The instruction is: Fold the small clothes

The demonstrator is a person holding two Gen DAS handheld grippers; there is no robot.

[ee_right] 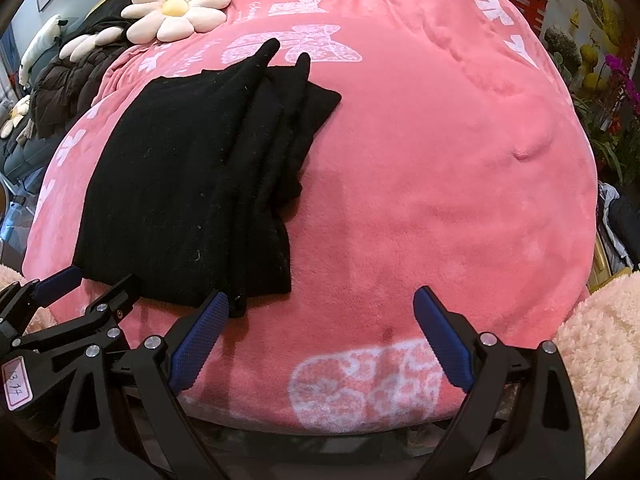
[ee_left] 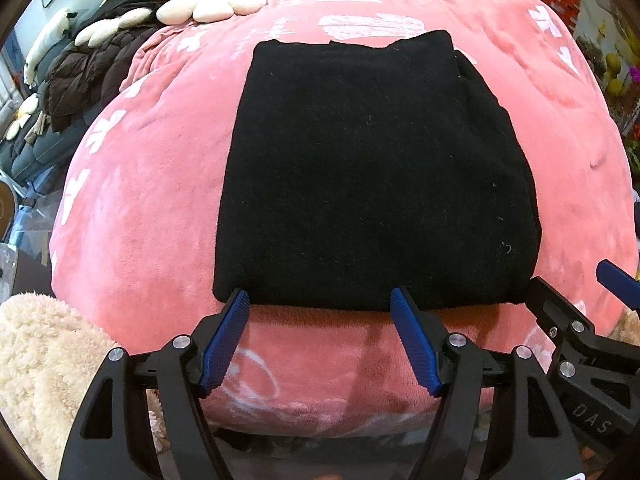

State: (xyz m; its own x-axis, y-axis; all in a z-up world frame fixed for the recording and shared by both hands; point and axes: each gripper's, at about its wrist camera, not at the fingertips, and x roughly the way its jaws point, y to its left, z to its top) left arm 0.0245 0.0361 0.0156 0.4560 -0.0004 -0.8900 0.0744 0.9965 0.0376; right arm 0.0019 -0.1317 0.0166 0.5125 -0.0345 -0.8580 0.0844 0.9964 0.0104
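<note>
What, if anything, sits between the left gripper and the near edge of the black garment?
Nothing visible. The left gripper is open at the near edge of the folded black garment, with only bare pink blanket under it. The right gripper is off to the side.

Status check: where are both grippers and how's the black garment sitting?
Left gripper open, fingers at near edge of black garment. Right gripper open, nothing held. Garment folded flat on pink blanket. Nothing in the way.
</note>
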